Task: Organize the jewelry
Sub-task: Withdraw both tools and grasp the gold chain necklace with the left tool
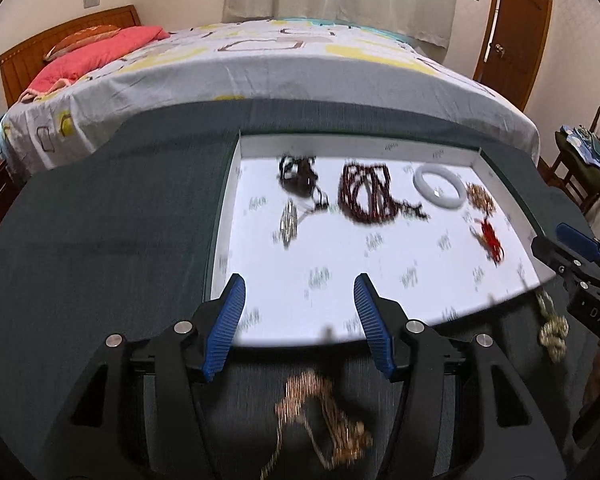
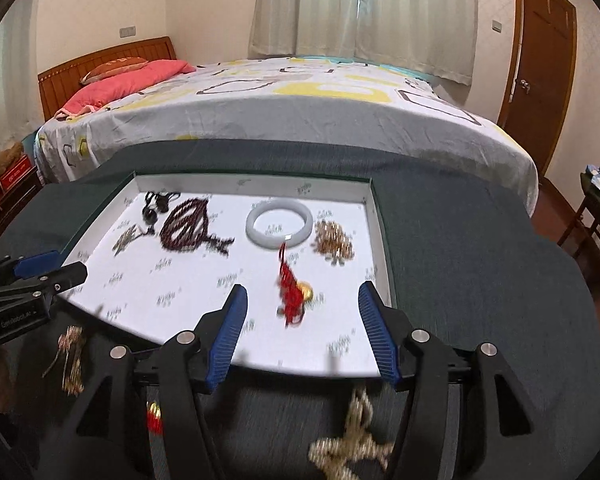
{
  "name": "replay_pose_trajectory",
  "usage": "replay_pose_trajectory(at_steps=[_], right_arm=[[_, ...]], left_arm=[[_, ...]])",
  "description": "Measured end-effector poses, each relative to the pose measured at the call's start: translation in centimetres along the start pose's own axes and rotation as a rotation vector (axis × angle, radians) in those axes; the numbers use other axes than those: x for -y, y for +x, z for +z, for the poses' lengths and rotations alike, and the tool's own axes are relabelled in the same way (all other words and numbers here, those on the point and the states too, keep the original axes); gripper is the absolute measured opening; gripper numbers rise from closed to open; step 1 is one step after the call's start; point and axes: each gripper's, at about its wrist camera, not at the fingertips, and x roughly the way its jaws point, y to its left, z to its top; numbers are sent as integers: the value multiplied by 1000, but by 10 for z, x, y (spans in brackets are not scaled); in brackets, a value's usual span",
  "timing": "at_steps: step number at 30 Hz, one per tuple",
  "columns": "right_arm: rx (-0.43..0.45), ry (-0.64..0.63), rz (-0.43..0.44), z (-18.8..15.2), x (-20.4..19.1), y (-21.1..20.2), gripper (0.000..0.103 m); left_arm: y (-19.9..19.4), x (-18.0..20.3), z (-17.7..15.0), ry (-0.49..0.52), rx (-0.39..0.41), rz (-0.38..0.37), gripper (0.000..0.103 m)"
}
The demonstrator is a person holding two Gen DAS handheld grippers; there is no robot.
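A shallow white tray [image 1: 380, 264] [image 2: 204, 292] lies on a dark green cloth. In it are a dark red bead string [image 1: 366, 196] [image 2: 188, 222], a white bangle [image 1: 439, 186] [image 2: 279, 222], black beads [image 1: 298, 174] [image 2: 158, 204], a silver piece [image 1: 289, 222], a gold cluster [image 2: 334, 242] and a red knot charm [image 1: 490, 238] [image 2: 290, 290]. My left gripper [image 1: 300, 320] is open and empty over the tray's front edge; a gold chain [image 1: 320, 416] lies on the cloth under it. My right gripper [image 2: 302, 328] is open and empty; a pale gold chain [image 2: 352, 440] lies below it.
A bed [image 2: 300, 120] with a patterned sheet stands behind the cloth. A wooden door [image 2: 540, 68] is at the right and a chair [image 1: 588, 160] with clutter beside it. A small red piece [image 2: 154, 420] and another gold chain [image 2: 70, 356] lie on the cloth.
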Motion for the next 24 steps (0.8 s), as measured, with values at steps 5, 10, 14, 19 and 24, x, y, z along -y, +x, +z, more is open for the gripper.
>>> replay_pose_trajectory(at_steps=[5, 10, 14, 19, 24], right_arm=[[-7, -12, -19, -19, -3, -12, 57], [-24, 5, -22, -34, 2, -19, 57], [-33, 19, -18, -42, 4, -23, 57], [-47, 11, -4, -48, -1, -22, 57], [-56, 7, 2, -50, -3, -20, 57]], left_arm=[[-13, 4, -19, 22, 5, 26, 55], [-25, 0, -27, -12, 9, 15, 55], [-27, 2, -34, 5, -3, 19, 55], [-16, 4, -42, 9, -40, 10, 55], [-2, 3, -45, 12, -72, 14, 55]])
